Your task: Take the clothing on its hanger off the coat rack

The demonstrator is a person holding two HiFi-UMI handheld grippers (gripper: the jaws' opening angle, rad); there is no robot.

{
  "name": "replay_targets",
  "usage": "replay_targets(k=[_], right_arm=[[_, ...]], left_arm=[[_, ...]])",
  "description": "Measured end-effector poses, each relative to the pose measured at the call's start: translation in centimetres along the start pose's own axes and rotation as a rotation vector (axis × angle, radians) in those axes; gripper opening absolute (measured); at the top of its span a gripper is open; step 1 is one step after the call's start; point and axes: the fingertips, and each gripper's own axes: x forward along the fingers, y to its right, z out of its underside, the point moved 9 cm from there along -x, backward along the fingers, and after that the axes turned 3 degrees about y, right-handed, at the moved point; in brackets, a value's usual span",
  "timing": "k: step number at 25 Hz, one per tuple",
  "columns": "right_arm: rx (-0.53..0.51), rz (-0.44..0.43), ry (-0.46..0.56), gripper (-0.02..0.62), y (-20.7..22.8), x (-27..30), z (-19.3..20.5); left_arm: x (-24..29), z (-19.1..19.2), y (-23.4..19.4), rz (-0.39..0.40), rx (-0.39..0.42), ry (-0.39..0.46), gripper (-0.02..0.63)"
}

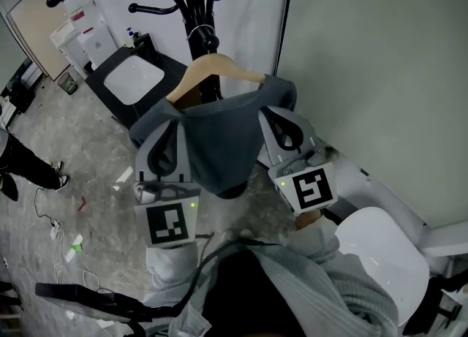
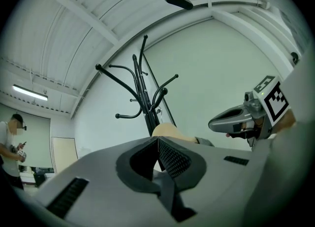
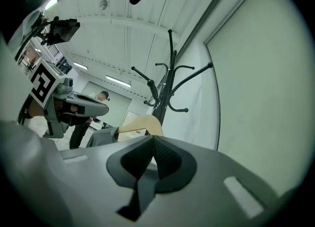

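A dark grey garment (image 1: pixel 219 145) hangs on a wooden hanger (image 1: pixel 212 69), whose metal hook (image 1: pixel 203 36) sits on the black coat rack (image 1: pixel 191 6). My left gripper (image 1: pixel 170 125) is shut and empty, its tip just under the garment's left shoulder. My right gripper (image 1: pixel 272 115) is also shut and empty, under the right shoulder. In the left gripper view the closed jaws (image 2: pixel 157 140) point up at the hanger (image 2: pixel 170 131) and the rack (image 2: pixel 147 103). The right gripper view shows its closed jaws (image 3: pixel 153 140) below the hanger (image 3: pixel 142 122) and the rack (image 3: pixel 165 93).
A black stand with a white tray (image 1: pixel 131 78) is behind the rack on the left. A white chair (image 1: pixel 380 255) stands at the lower right by the wall (image 1: pixel 380 72). A person (image 1: pixel 22 160) stands at the far left. Cables (image 1: pixel 51 226) lie on the floor.
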Motion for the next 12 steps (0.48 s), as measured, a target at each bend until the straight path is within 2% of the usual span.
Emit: replay_targets(k=[3, 6, 8, 12], right_arm=[[-0.050, -0.012, -0.007, 0.009, 0.4, 2.3, 0.2], [-0.134, -0.039, -0.036, 0.044, 0.7, 4.1, 0.4], [-0.205, -0.059, -0.077, 0.108, 0.8, 5.1, 0.4], [-0.340, -0.089, -0.135, 0.203, 1.7, 7.8, 0.5]], left_arm=[[1.5, 0.1, -1.1, -0.056, 0.047, 0.009, 0.006], [2.1, 0.0, -2.2, -0.093, 0.140, -0.010, 0.014], [2.7, 0.0, -2.5, -0.082, 0.215, -0.073, 0.116], [4.9, 0.9, -2.5, -0.072, 0.367, -0.154, 0.187]])
